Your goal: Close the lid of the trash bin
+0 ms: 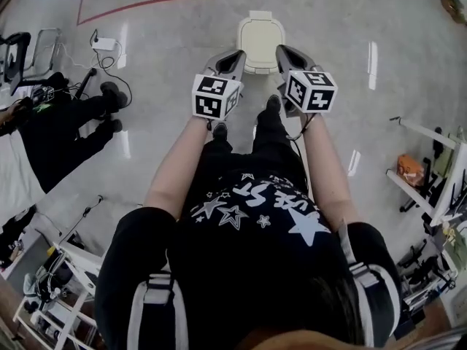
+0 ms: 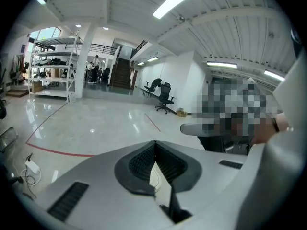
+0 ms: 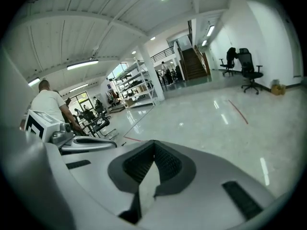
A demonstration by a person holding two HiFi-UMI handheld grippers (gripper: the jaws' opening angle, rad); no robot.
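A cream trash bin (image 1: 260,42) stands on the pale floor just ahead of my feet. Seen from above, its lid looks to be lying flat on top. My left gripper (image 1: 236,55) hovers at the bin's left edge and my right gripper (image 1: 282,50) at its right edge, both above it. Each points level across the hall, so neither gripper view shows the bin. In the left gripper view the left gripper (image 2: 154,144) has its jaws meeting at the tips with nothing between them. The right gripper (image 3: 154,143) stands the same in its own view.
A power strip (image 1: 104,44) with cables lies on the floor at the left, near a person in black (image 1: 66,122). A red line (image 1: 146,2) curves across the floor behind the bin. White shelving (image 1: 430,181) stands at the right and a white rack (image 1: 66,290) at lower left.
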